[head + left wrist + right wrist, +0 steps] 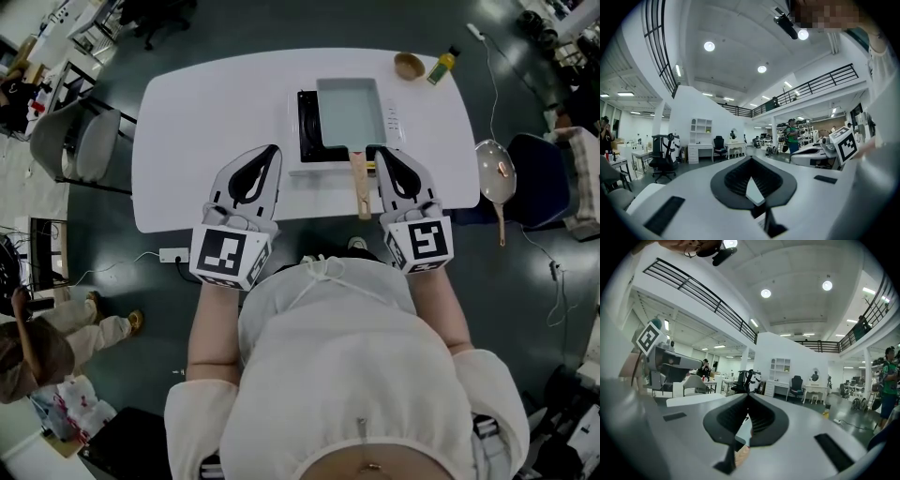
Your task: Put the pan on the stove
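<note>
A grey rectangular pan (350,112) rests on a black portable stove (309,127) in the middle of the white table (206,122). Its wooden handle (361,183) points toward the table's near edge. My right gripper (382,150) is shut and empty, just right of the handle. In the right gripper view its jaws (748,394) meet at the tip, with a bit of the wooden handle (740,456) showing below. My left gripper (275,148) is shut with nothing in it, over the table left of the stove; its closed jaws (751,158) point level across the room.
A wooden bowl (409,66) and a yellow bottle (442,66) stand at the table's far right corner. A round pan (494,171) lies on a blue chair at right. A grey chair (80,141) stands left of the table. A power strip (174,254) lies on the floor.
</note>
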The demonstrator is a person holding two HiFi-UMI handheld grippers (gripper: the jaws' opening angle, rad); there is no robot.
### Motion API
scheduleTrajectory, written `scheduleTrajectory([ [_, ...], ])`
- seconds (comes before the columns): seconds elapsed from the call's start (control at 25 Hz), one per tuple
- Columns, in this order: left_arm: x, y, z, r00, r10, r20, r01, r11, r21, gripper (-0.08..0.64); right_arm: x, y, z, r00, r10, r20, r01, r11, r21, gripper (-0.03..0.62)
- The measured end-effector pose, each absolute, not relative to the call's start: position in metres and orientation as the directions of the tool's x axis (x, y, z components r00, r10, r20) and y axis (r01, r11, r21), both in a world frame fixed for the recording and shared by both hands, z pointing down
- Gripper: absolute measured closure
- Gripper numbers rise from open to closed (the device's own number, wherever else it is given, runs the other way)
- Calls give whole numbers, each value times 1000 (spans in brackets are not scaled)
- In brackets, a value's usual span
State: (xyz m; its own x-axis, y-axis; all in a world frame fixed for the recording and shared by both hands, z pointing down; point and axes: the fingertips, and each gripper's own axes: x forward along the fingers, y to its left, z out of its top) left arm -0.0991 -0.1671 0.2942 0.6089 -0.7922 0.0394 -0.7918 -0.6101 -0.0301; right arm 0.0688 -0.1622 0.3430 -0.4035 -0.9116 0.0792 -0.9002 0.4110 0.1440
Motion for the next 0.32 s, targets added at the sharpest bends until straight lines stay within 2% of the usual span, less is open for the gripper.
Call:
scheduleTrajectory([
  [0.32,-105,-171,290,617,-786,34,-786,-618,-13,540,62,-165,336,-404,-913,63,-904,409,128,591],
])
